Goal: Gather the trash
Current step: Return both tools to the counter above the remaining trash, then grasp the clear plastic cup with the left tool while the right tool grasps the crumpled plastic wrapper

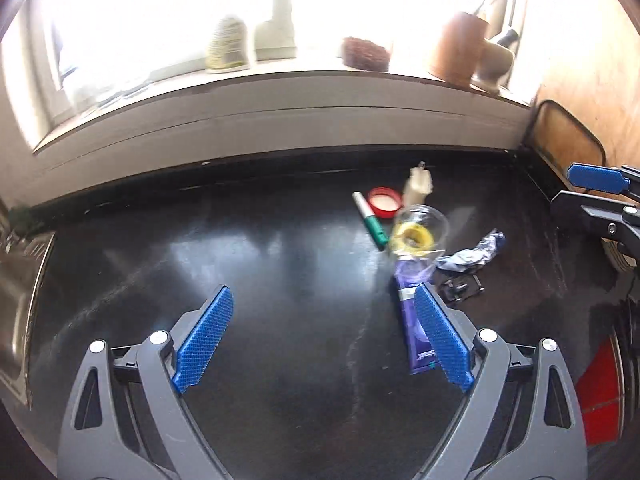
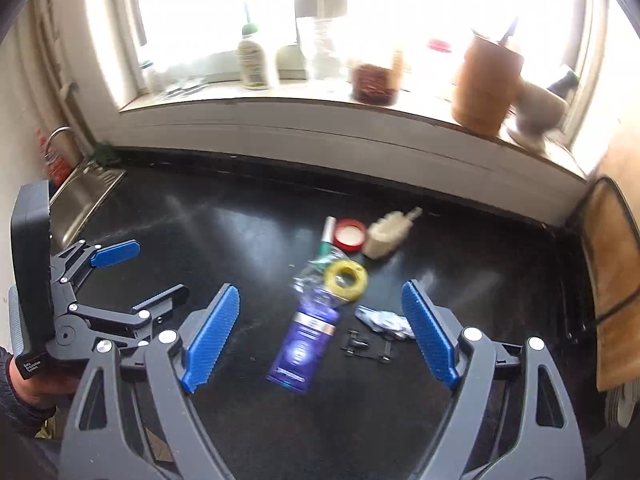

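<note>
Trash lies on a black counter (image 1: 280, 260): a purple packet (image 1: 416, 332) (image 2: 304, 344), a clear plastic cup with a yellow ring (image 1: 416, 236) (image 2: 346, 276), crumpled foil (image 1: 472, 256) (image 2: 384, 322), a green-and-white marker (image 1: 372, 216) (image 2: 326, 236), a red lid (image 1: 385, 202) (image 2: 350, 234), a cream plastic piece (image 1: 418, 184) (image 2: 386, 232) and a small black frame (image 1: 460, 290) (image 2: 368, 346). My left gripper (image 1: 324, 300) is open and empty, left of the pile. My right gripper (image 2: 320, 296) is open and empty above the packet.
A steel sink (image 2: 80, 196) lies at the counter's left end. The windowsill (image 2: 320, 100) holds a bottle (image 2: 252, 60), a jar (image 2: 374, 80) and a terracotta pot (image 2: 486, 84). A wooden board (image 2: 612, 280) stands at the right. A red object (image 1: 600, 396) sits at the lower right.
</note>
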Demonstrator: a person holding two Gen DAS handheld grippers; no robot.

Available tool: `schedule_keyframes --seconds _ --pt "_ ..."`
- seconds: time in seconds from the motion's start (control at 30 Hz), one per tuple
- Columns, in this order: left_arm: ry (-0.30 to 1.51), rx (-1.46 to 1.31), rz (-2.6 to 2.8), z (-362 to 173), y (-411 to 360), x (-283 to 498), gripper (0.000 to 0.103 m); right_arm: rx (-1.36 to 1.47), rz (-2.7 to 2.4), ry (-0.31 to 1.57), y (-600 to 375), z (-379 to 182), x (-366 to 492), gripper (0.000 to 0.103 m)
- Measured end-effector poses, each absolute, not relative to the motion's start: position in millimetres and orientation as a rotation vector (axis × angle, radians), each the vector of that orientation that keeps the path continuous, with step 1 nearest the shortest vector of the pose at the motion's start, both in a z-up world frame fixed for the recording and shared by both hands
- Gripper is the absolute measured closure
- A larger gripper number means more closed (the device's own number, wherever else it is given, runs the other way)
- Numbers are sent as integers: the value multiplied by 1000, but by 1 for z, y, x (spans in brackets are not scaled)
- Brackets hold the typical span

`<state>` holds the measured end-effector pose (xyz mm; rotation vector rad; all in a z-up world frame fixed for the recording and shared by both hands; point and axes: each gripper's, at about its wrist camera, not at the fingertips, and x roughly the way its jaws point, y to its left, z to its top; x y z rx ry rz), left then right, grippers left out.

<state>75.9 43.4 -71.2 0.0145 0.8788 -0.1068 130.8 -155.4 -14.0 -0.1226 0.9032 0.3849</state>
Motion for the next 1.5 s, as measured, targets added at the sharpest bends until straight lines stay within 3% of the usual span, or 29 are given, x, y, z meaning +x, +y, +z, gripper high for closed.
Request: schedule_keyframes --seconds 0.27,1.0,1.17,1.23,1.27,1.5 --pt "925 88 -202 -87 -17 105 14 -34 277 965 -239 -49 139 22" --pt "1096 156 -304 -193 -65 211 14 95 246 1281 -249 -192 238 24" --pt "1114 129 -304 -204 -66 219 18 83 253 1304 -248 -200 243 51" --pt "1122 113 -308 -206 -66 220 31 97 265 1295 -249 -198 244 69" --pt "1130 107 -313 -206 -66 221 40 102 269 1293 -249 -196 245 72" --pt "1083 54 -296 -185 -56 211 42 112 284 1234 -250 -168 242 77"
